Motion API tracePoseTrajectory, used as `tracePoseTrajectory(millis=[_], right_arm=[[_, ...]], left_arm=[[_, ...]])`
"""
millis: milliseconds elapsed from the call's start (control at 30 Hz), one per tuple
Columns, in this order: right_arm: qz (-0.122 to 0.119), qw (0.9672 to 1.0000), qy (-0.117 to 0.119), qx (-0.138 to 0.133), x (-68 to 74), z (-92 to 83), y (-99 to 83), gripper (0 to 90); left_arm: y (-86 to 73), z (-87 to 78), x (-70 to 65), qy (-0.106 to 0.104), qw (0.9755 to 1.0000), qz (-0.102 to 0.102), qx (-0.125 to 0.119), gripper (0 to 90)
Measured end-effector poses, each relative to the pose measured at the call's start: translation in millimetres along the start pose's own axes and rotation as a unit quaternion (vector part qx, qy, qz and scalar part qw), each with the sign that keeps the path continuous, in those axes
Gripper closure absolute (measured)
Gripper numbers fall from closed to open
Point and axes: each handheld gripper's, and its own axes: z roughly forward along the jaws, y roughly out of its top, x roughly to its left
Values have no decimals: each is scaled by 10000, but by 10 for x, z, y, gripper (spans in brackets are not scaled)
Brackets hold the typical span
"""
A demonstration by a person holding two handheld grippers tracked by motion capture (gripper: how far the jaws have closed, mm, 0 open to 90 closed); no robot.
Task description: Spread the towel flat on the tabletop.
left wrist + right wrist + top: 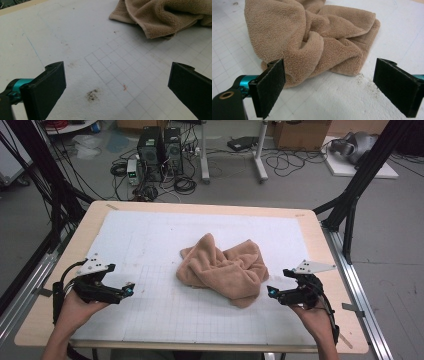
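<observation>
A crumpled tan towel (222, 268) lies in a heap near the middle of the white gridded mat (150, 245). My left gripper (131, 287) rests low at the mat's left side, well apart from the towel (165, 15), jaws wide open over bare mat with nothing between them (117, 85). At the right, my right gripper (270, 291) stands open just short of the towel's near right edge. In the right gripper view the towel (312, 37) bunches right ahead of the open jaws (329, 85), and the left pad (272, 87) overlaps its lower fold in the picture.
The mat covers a wooden table (320, 240) with rails along both sides. Dark smudges mark the mat (93, 95). Beyond the table's far edge stand computer towers (160, 150), cables and a desk leg on the floor.
</observation>
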Motion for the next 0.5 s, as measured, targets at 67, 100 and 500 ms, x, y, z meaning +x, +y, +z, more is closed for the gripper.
tracePoseTrajectory(millis=[67,100,500], right_arm=[[16,10000,10,-23,3,2,-4,100],[16,10000,12,-17,5,3,-5,100],[-3,10000,57,-52,2,6,-51,100]], left_arm=[[5,8,10,0,10000,-38,-31,19],[5,8,10,0,10000,-38,-31,19],[11,9,-11,-16,10000,-29,-25,20]])
